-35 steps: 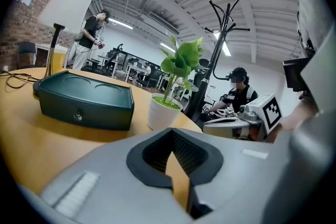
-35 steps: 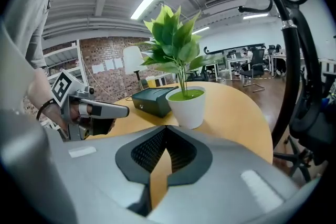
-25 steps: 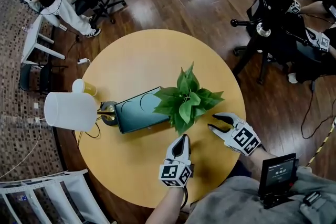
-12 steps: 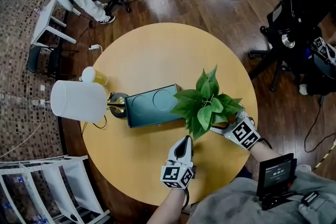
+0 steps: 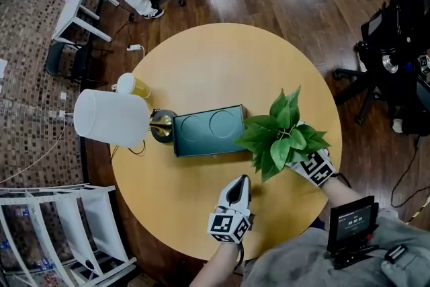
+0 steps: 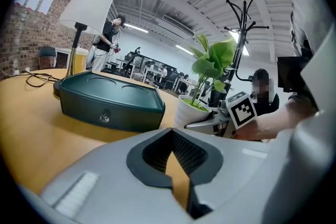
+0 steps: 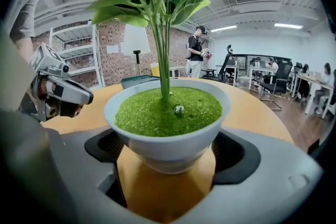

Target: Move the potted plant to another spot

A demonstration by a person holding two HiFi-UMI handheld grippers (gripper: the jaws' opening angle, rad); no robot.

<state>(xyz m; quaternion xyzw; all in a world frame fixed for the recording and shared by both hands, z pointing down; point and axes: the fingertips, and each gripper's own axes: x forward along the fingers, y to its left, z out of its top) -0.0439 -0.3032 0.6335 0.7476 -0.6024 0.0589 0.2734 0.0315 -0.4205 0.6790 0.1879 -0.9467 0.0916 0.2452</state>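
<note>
**Right fingers straddle the pot**

Potted plant [image 7: 168, 131] stands on the worktop [image 5: 201, 64], just beside the green box [image 5: 208, 130]; right gripper [image 7: 167, 162], apart from it 1 second ago, now flanks the pot, fingers just opened wide, not pressing; left gripper [image 6: 176, 165] waits closed, empty; grip, lift and carry look left.

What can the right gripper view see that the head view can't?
Only the right gripper view shows the white pot and its green filling, sitting between the right gripper's fingers, which have just been opening. Only the head view shows the table's whole round shape, the right gripper's marker cube and a small black screen near the person. Both show the plant's leaves, the left gripper, the dark green box and the white lamp.
</note>
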